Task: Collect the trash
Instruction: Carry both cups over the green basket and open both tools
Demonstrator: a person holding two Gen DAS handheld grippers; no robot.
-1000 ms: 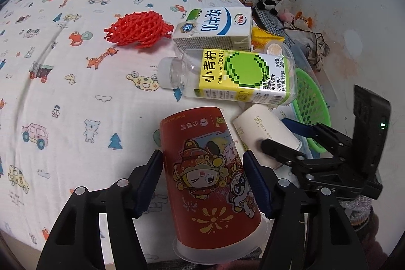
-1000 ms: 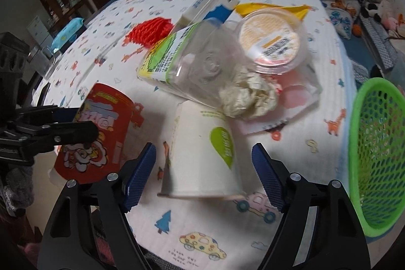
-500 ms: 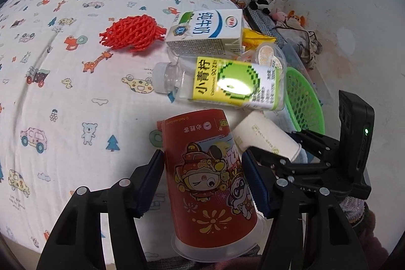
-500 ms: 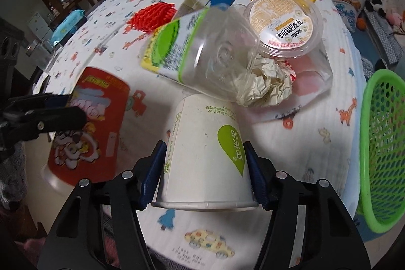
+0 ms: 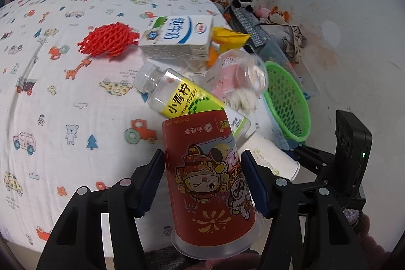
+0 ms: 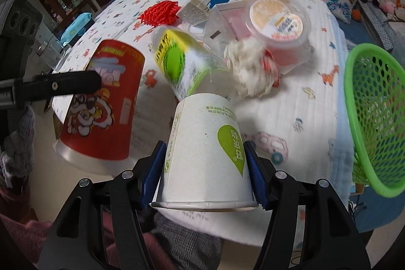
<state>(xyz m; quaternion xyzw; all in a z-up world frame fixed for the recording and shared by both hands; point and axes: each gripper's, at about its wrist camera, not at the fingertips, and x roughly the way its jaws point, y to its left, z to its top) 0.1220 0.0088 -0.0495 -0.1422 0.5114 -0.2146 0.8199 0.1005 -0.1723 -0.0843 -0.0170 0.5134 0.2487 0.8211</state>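
Observation:
My left gripper [image 5: 202,156] is shut on a red cartoon-print cup [image 5: 210,181], held upside down, mouth toward me, off the table's near edge. My right gripper [image 6: 204,151] is shut on a white paper cup [image 6: 205,143] with a green leaf mark, also mouth toward me. The red cup [image 6: 106,98] shows at the left of the right wrist view. Behind the cups, a clear bottle [image 5: 182,98] with a yellow-green label lies on the patterned tablecloth [image 5: 50,92]. A green mesh basket [image 6: 374,113] stands at the table's right edge.
Farther back lie a milk carton [image 5: 177,37], a red foam net [image 5: 108,39], a yellow wrapper [image 5: 227,37], a clear lidded tub [image 6: 276,24] and a crumpled tissue [image 6: 248,67]. A sofa with cushions runs behind the table. A person's lap is below both grippers.
The right gripper closed on the white cup and drew it toward me. The bottle swung round on the cloth. The left gripper rose a little with the red cup.

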